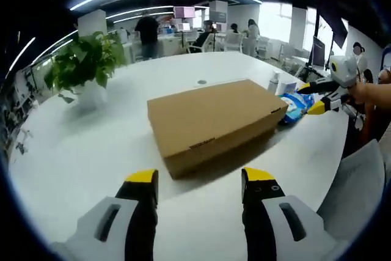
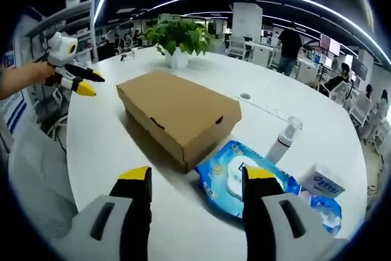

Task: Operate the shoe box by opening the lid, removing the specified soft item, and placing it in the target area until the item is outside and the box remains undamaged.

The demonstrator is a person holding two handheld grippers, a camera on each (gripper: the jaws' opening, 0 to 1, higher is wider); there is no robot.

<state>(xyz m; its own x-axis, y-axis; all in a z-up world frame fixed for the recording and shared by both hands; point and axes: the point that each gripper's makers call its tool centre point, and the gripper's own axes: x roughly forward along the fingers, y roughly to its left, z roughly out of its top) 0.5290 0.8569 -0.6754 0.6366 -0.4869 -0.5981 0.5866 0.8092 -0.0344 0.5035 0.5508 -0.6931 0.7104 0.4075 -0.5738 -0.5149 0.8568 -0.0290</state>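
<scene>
A brown cardboard shoe box [image 1: 215,120] [image 2: 177,112] lies on the white table with its lid closed. My left gripper [image 1: 200,181] hovers open a short way in front of the box's long side. My right gripper [image 2: 197,178] is open too, held above the table near the box's corner and a blue wet-wipes pack [image 2: 241,178]. In the left gripper view the right gripper [image 1: 317,96] shows at the far right, held by a hand, beside the blue pack [image 1: 297,107]. In the right gripper view the left gripper [image 2: 85,84] shows at the far left.
A potted green plant [image 1: 85,65] [image 2: 178,40] stands on the table [image 1: 91,151] beyond the box. A small white bottle [image 2: 285,137] and a small white-and-blue box [image 2: 322,184] sit near the wipes. A grey chair back [image 1: 360,181] is by the table edge. People stand at desks far behind.
</scene>
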